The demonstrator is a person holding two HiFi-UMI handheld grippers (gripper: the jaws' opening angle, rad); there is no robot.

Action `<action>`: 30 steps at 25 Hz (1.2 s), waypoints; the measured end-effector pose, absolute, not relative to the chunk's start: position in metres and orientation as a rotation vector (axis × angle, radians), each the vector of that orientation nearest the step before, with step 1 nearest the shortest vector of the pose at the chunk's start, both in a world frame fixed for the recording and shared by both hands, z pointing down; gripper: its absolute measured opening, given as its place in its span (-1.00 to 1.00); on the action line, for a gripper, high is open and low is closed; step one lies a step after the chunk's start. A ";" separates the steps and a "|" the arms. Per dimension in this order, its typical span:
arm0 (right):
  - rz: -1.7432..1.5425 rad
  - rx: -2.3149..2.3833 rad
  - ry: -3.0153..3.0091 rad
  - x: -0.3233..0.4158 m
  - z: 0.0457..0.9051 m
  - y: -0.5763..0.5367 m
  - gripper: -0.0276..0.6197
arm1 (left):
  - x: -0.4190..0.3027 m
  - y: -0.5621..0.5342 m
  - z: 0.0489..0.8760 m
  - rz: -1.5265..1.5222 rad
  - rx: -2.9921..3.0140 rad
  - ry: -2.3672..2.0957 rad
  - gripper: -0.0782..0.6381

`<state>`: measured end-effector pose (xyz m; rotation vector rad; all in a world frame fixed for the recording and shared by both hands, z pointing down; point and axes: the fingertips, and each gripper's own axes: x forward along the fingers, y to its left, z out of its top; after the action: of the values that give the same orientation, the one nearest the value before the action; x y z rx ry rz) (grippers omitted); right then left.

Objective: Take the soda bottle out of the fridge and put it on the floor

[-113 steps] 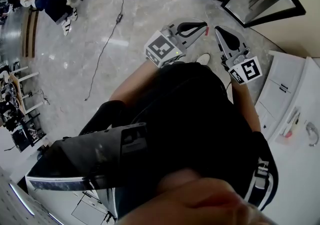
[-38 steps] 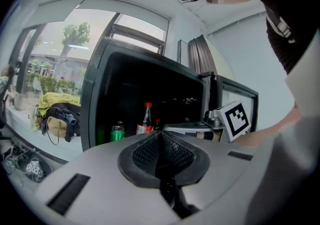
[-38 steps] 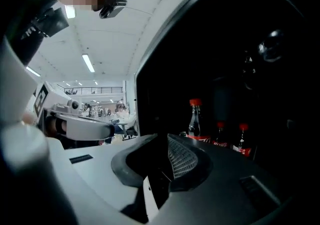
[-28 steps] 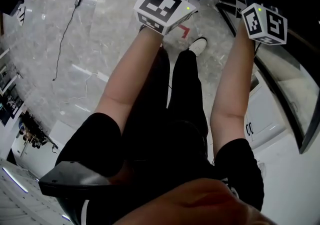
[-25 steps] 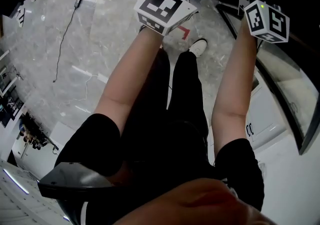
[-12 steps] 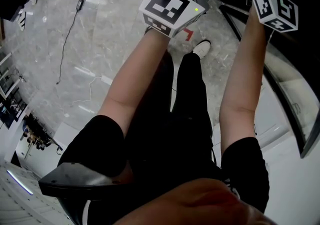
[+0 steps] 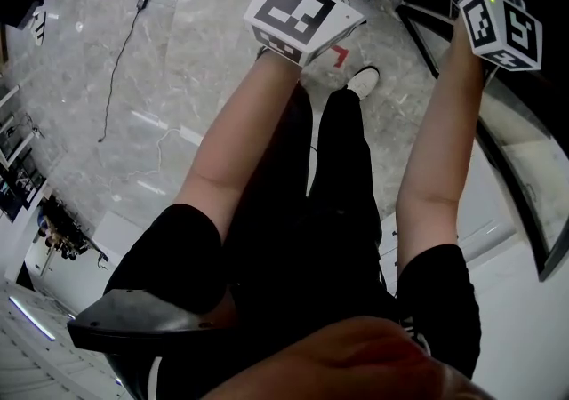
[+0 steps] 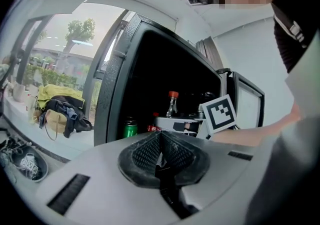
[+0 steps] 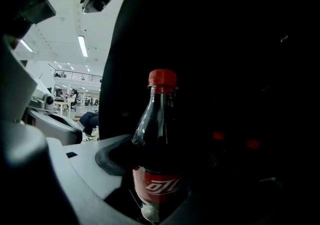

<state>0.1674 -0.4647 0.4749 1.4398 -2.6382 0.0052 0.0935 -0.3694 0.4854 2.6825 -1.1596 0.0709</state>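
In the right gripper view, the soda bottle (image 9: 159, 139), dark with a red cap and red label, stands upright in the dark fridge (image 9: 240, 69). My right gripper (image 9: 165, 166) is around it. Its jaws have just been closing a little, with the bottle between them. The left pad (image 9: 111, 161) sits close beside the bottle and I see no press; the other pad is lost in the dark. In the left gripper view the same bottle (image 8: 172, 103) rises above the right gripper's marker cube (image 8: 218, 113). My left gripper (image 8: 160, 151) is shut and empty, outside the fridge.
A green can (image 8: 130, 128) and a red can (image 8: 152, 129) stand on the fridge shelf left of the bottle. The open fridge door (image 7: 502, 172) hangs at my right. Marble floor (image 7: 178, 78) lies ahead and left, with a cable (image 7: 124, 60) and my shoe (image 7: 363, 80).
In the head view the right gripper's marker cube has moved right and further toward the fridge. The left gripper has barely shifted.
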 end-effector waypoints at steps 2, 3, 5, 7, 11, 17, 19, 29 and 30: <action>-0.009 1.405 -2.669 0.158 0.470 -0.448 0.08 | 0.088 -0.363 0.488 0.071 2.677 -1.163 -0.77; -0.017 1.384 -2.685 0.152 0.468 -0.438 0.08 | 0.085 -0.359 0.490 0.076 2.678 -1.163 -0.77; -0.022 1.349 -2.725 0.142 0.464 -0.419 0.08 | 0.079 -0.350 0.494 0.082 2.681 -1.169 -0.77; -0.004 1.314 -2.784 0.131 0.464 -0.400 0.08 | 0.071 -0.339 0.499 0.069 2.669 -1.186 -0.77; 0.006 1.210 -2.865 0.105 0.477 -0.365 0.08 | 0.048 -0.318 0.522 0.065 2.578 -1.236 -0.77; 0.050 1.112 -2.855 0.070 0.541 -0.329 0.08 | 0.015 -0.290 0.577 0.094 2.466 -1.259 -0.77; 0.075 1.085 -2.839 0.062 0.570 -0.318 0.08 | 0.009 -0.281 0.598 0.089 2.467 -1.253 -0.77; 0.286 0.966 -2.645 0.052 0.759 -0.263 0.08 | -0.001 -0.234 0.729 0.174 2.362 -1.197 -0.77; 0.298 0.948 -2.625 0.052 0.778 -0.257 0.08 | 0.001 -0.230 0.741 0.171 2.377 -1.181 -0.77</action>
<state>0.0521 -0.2570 0.7783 0.9481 -2.6247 0.2982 0.0015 -0.2297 0.7407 2.3770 -1.1809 0.1715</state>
